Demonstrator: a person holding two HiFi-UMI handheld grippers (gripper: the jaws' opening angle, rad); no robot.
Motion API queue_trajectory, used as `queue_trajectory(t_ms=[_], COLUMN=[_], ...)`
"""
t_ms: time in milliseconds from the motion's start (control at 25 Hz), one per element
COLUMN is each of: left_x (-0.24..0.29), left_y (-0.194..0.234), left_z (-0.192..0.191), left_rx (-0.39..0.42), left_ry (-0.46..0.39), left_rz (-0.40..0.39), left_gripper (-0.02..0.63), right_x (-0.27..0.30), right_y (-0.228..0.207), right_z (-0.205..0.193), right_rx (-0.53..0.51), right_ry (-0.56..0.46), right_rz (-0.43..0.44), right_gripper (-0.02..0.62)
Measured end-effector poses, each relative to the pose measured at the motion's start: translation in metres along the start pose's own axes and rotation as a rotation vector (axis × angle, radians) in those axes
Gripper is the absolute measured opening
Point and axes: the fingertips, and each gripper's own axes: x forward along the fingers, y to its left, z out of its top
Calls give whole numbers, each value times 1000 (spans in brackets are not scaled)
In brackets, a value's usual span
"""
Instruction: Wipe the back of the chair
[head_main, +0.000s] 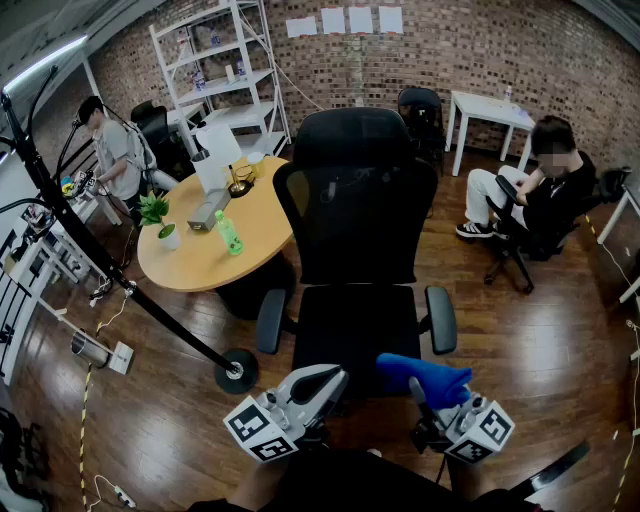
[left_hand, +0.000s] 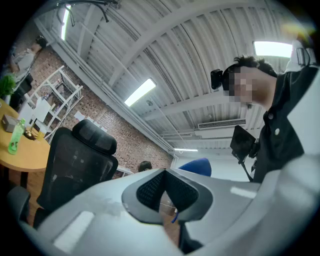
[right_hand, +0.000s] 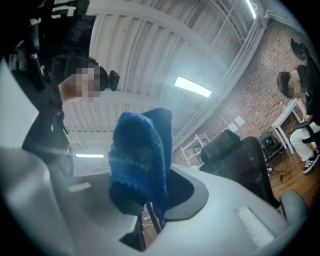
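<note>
"Firstly, what is the state of each gripper?"

"My right gripper (head_main: 420, 402) is clamped on the blue cloth (head_main: 425, 375). In the right gripper view the cloth bunches up out of the closed jaws. My left gripper (head_main: 318, 388) carries nothing. In the left gripper view its pads (left_hand: 150, 187) meet at the tips with nothing between them."

"Location of the work surface?"

"The chair back (head_main: 355, 200) stands upright at the upper centre of the head view, beyond the seat (head_main: 355, 325). Its seat side faces me. Both grippers sit at the lower centre of the frame, by the near edge of the seat and well apart from the chair back."

"Bearing from cloth to chair back?"

"Up-frame and slightly left. The cloth hangs just right of the chair's midline, over the near part of the seat. The long axis of the chair back runs vertically in the frame, with the headrest (head_main: 350, 135) at the top."

"Which gripper is nearer?"

"Neither by much. They flank the midline at about the same height in the frame. The right one holds the cloth, so I judge the reach falls to it: forward across the seat, then strokes along the upright axis. The left is free to steady an armrest (head_main: 270, 320) should the chair turn under pressure."
</note>
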Motion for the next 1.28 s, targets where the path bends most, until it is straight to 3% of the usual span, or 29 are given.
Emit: queue_trajectory(t_ms=[280, 560, 840, 1000, 1160, 1280], left_x=[17, 35, 45, 46, 41, 43], left_y=[42, 122, 209, 249, 275, 289], left_z=[7, 29, 59, 67, 71, 70], left_rx=[10, -38, -96, -120, -154, -166], left_ry=[-11, -47, -48, -53, -69, -68], left_rz=[3, -51, -152, -167, -158, -132], left_gripper=[5, 5, 5, 5, 5, 5], right_x=[31, 97, 186, 213, 234, 242], right_y=[-34, -81, -129, -157, -194, -249], right_z=[-8, -12, -8, -13, -2, 35], right_rx=[16, -37, -103, -106, -249, -374], right_ry=[15, 30, 28, 45, 93, 111], right_rz=[-17, -84, -212, -279, -390, -495], right_gripper=[52, 52, 52, 52, 52, 52])
